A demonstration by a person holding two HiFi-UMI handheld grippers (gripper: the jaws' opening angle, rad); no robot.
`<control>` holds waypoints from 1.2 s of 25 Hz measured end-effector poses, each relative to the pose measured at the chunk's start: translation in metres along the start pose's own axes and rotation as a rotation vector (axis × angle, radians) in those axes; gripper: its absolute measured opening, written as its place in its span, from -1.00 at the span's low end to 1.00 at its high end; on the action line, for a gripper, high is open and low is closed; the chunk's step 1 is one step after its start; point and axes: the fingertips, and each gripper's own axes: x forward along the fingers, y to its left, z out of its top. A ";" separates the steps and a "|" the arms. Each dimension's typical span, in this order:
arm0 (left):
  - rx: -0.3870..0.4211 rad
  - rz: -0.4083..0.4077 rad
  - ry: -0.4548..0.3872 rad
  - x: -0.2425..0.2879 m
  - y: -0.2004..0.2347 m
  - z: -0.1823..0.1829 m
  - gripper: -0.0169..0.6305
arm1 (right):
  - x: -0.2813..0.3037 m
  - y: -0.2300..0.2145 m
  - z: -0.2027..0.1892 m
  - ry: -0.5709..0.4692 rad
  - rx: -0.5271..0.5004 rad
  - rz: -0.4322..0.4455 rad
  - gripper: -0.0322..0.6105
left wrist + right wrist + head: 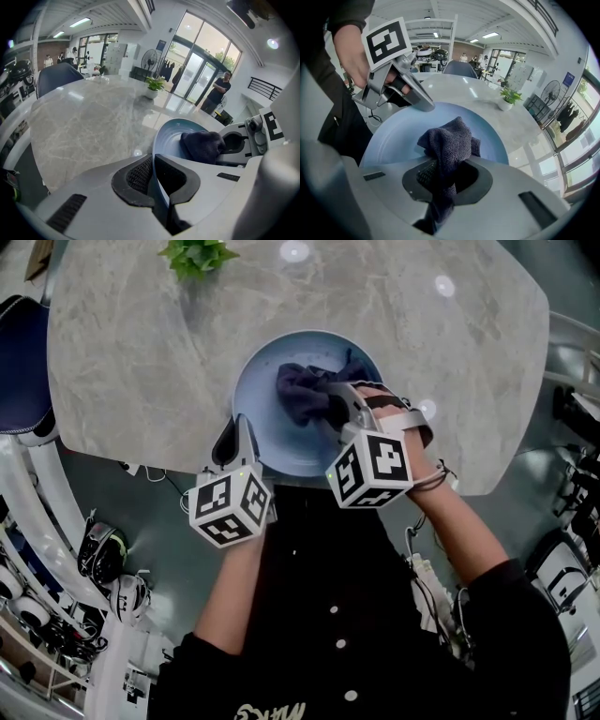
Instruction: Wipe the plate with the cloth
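- Left gripper (153, 165): jaws nearly together, pinching the near rim of the plate (169, 135). In the left gripper view the thin blue edge runs straight down between the two black pads, one pad on each face of the rim.
- Head view: this grip sits on the plate's lower-left rim, on the side nearest the person. The rest of the plate extends away from the jaws onto the marble table (141, 343).
- The plate's near edge lies at the table's near edge. Whether the plate is flat or tipped, cannot tell.
- Right gripper (446, 177): jaws clamped on the cloth (449, 139), a dark, bunched textured rag.
- Right gripper view: a fold of the cloth is caught between the pads, a tail trails back through the gap, and the main wad sticks out ahead of the fingertips.
- The wad sits inside the plate's bowl, against the blue inner surface, around the middle and somewhat toward the person's right in the head view.
- The two grippers are close, with the left on the rim and the right over the bowl; no contact between them is visible.
- A small potted plant (197, 256) stands at the far edge of the table, well apart from the plate.
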 end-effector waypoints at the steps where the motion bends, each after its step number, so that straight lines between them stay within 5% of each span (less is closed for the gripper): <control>1: 0.001 0.000 0.001 0.000 0.000 0.000 -0.86 | -0.001 0.001 -0.002 0.004 -0.001 0.001 -0.80; 30: -0.028 -0.012 -0.004 0.002 0.000 0.000 -0.86 | -0.023 0.001 -0.043 0.035 -0.005 -0.009 -0.80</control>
